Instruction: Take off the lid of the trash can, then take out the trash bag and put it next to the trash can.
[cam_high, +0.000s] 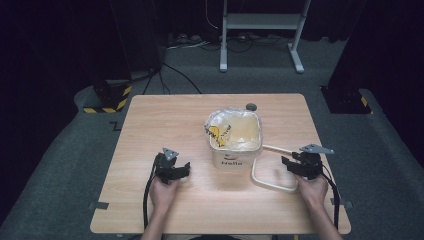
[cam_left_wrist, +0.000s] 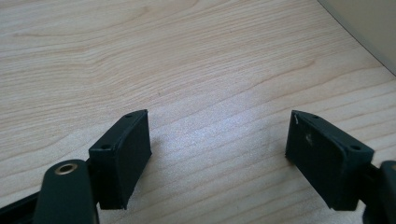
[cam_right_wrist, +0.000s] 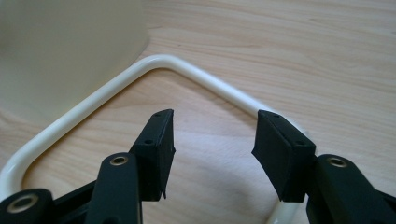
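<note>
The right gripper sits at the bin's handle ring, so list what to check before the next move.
1. Right gripper jaws open, nothing between the pads: ok.
2. Handle ring lies flat on the table, beside the bin: ok.
3. Bin upright with its bag liner in place: ok.
4. Left gripper open over bare wood, holding nothing: ok.
5. Small dark round thing behind the bin, apart from both grippers: ok.
6. Whether the ring is attached to the bin: cannot tell.

Two black fingers (cam_left_wrist: 123, 158) of the left gripper (cam_left_wrist: 218, 156) are held wide apart over the pale wooden bench (cam_left_wrist: 187, 70); a cream container's wall (cam_left_wrist: 369, 28) is seen at the upper right corner.
</note>
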